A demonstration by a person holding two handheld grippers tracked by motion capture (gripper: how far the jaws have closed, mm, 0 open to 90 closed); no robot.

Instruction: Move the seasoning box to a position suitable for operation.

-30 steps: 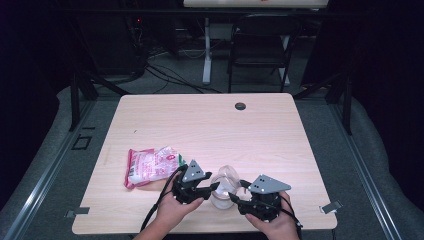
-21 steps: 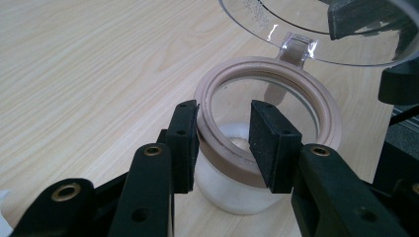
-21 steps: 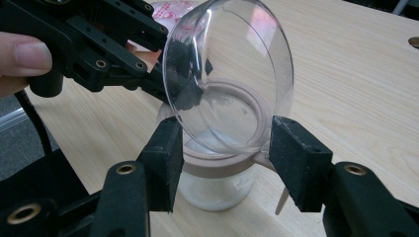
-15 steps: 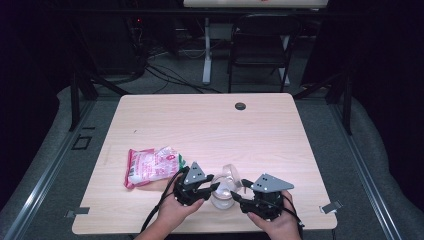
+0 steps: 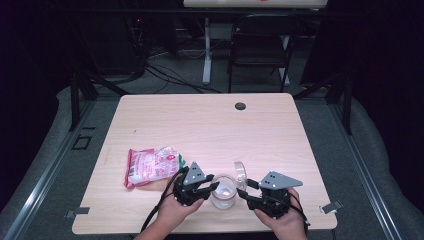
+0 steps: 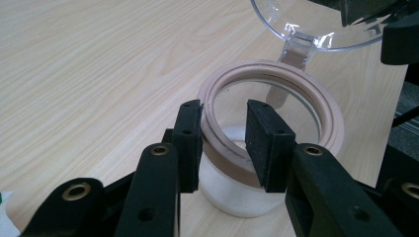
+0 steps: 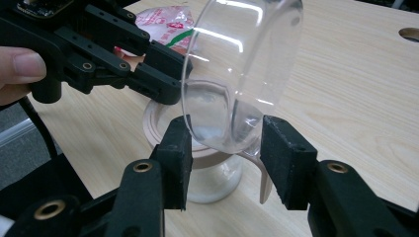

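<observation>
A lab or recording studio: a lone pale wooden table point(image 5: 210, 125) (with a cable grommet point(image 5: 240, 106)) stands on grey carpet amid black curtains, tangled cables point(image 5: 165, 70), a folding chair point(image 5: 260, 45) and metal stand legs point(image 5: 206, 50).

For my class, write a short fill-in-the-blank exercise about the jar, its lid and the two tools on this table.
1. The clear lid of the jar is swung ____.
2. The left tool has one pad inside and one outside the jar's ____.
3. The right tool's pads sit on either side of the ____.
4. Left of the jar lies a red and white ____.

Missing words: open; rim; lid; packet
</observation>
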